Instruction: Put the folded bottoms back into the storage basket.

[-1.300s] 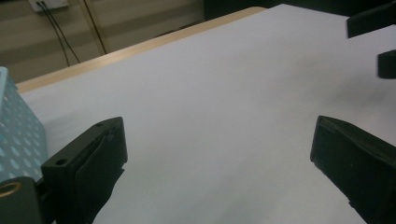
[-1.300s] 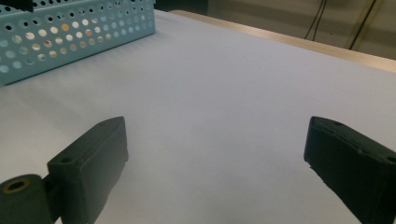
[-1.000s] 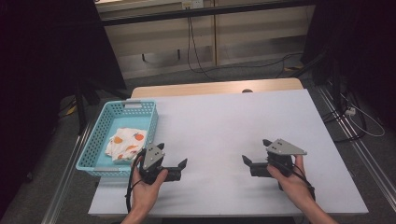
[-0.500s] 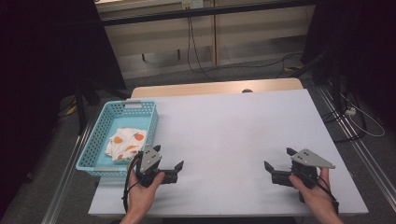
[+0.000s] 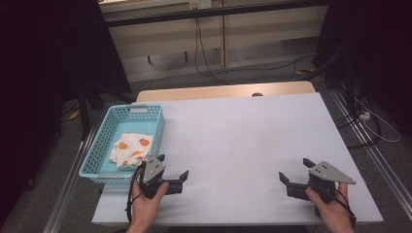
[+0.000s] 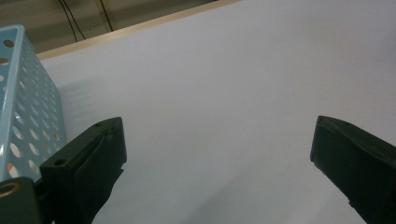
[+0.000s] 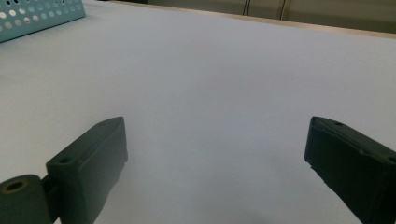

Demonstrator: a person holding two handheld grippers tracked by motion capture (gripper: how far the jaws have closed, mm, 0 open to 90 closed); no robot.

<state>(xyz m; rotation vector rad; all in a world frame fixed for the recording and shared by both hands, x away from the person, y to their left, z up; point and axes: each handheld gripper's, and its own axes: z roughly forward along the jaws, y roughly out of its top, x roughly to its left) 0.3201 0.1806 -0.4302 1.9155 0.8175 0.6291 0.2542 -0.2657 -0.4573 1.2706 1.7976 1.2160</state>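
both grippers sit low over the white table [image 5: 243,141], near its front edge and well apart from each other. left gripper [image 5: 172,168] is just beside the light blue perforated basket [image 5: 94,162] – its jaws stand wide apart and hold nothing. right gripper [image 5: 295,172], in the person's right hand [image 5: 333,206], is also spread wide and empty. inside the basket lies a crumpled white cloth with orange spots [image 5: 130,148] – it rests toward the near end.

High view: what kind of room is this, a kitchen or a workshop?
Probably a lab or recording room, not a kitchen. A plain white table stands among loose floor cables, and a person holds the left gripper and the right gripper.
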